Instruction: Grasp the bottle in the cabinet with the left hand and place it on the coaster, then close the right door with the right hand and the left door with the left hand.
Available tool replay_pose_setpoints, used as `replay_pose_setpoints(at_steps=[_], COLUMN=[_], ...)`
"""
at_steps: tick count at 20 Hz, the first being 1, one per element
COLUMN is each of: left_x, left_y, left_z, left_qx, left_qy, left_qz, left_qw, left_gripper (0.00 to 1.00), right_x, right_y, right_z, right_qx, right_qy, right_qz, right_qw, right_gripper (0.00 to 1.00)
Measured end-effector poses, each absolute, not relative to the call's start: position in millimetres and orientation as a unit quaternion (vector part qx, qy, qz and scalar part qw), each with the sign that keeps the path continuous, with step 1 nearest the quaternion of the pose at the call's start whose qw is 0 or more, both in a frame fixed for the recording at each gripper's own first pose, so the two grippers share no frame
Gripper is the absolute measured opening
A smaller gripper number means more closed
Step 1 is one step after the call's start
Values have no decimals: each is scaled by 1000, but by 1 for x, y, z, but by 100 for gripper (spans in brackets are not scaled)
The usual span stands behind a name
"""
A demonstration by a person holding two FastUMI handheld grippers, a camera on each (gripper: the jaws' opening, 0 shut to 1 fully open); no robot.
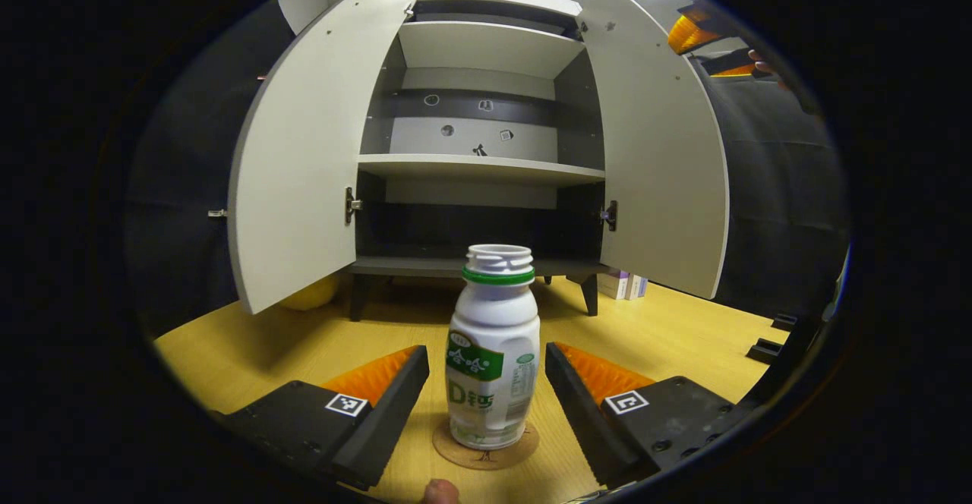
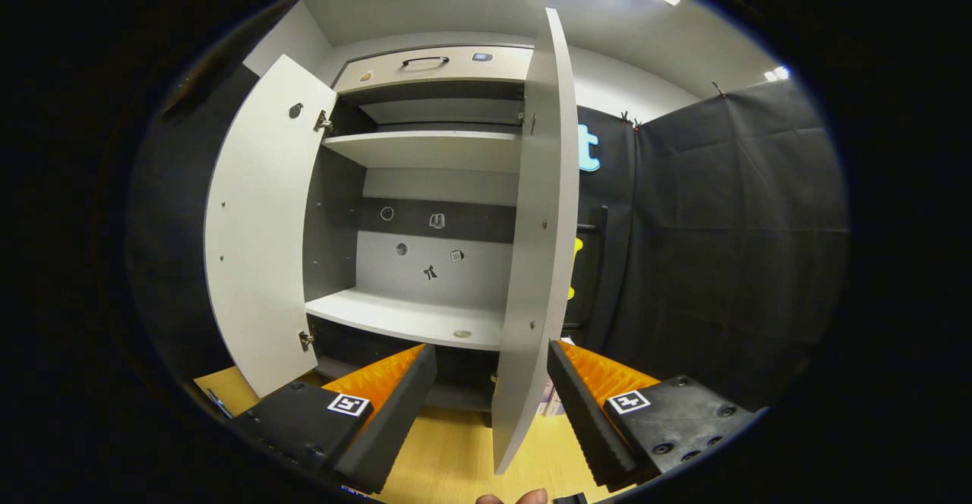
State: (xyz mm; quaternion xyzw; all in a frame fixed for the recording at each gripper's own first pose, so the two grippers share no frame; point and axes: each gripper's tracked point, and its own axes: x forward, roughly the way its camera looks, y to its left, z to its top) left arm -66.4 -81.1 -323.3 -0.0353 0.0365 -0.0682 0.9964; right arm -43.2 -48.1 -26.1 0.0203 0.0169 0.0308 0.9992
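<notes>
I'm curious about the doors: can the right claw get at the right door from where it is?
Probably yes. The right claw is open, and the right door stands edge-on just ahead between its fingers, nothing in between.

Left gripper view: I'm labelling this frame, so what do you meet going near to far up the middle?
Left tongs standing open → bottle upright on the coaster → bare wooden tabletop → open cabinet with its empty shelves.

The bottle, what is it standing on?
The bottle stands upright on a round brown coaster, which lies on the yellow wooden table. Only the coaster's rim peeks out; its middle is covered by the bottle.
</notes>
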Motion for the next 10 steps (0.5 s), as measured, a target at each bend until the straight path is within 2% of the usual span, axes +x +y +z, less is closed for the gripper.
replay_pose_setpoints(at_steps=[3, 10], left_x=[-88, -94], left_y=[-55, 33], left_z=[-269, -113], left_qx=[-27, -54], left_qy=[25, -12], left_qz=[-40, 51], left_qw=[999, 997], left_gripper=[98, 98], right_x=[-44, -52], right_y=[-49, -79], right_z=[-22, -13], right_qx=[37, 31], right_qy=[12, -6], right_qz=[52, 41], right_qw=[998, 999], right_gripper=[98, 98])
